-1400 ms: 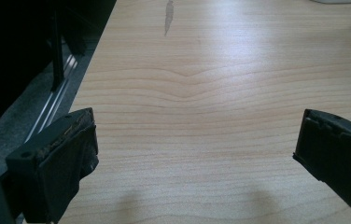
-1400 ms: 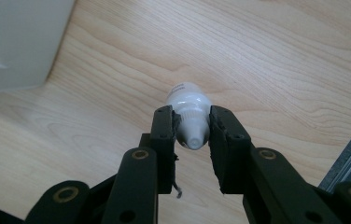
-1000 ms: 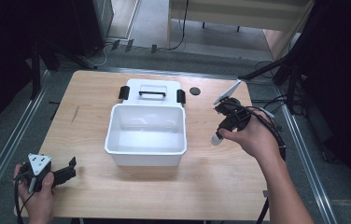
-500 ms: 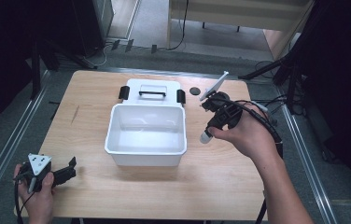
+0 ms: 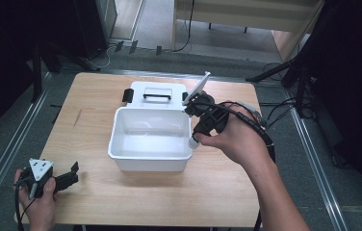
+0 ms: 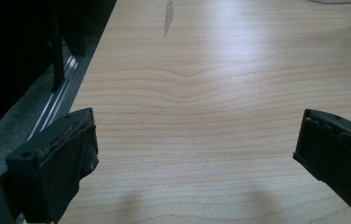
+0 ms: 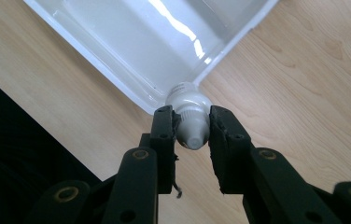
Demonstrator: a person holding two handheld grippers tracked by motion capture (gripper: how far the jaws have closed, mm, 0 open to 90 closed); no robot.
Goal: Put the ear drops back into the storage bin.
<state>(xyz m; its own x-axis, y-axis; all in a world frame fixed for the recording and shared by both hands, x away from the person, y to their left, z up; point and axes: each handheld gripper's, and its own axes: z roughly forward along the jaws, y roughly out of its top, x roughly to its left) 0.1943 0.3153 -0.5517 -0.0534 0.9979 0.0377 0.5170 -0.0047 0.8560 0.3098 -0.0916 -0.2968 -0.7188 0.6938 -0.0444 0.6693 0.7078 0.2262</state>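
Two claws are at work over this counter. Nearest, at about seven o'clock, the left claw rests by the near edge with its jaws spread wide over bare wood, released and holding nothing. Farther in, at about three o'clock of the white bin, the right claw is clenched on a white tube; its own view shows the pads pinching the tube just by its cap, while from above the flat crimped tail of the tube pokes up toward one o'clock. The tube hangs in the air just over the bin's right-hand rim, not yet inside. Beyond the bin, at twelve o'clock, its lid lies flat with the black handle up.

By my reckoning the step in hand is carrying the tube to the bin. Next it wants bringing farther over the open cavity, lowering a little, and only then letting the jaws part so it drops clear of the rim.
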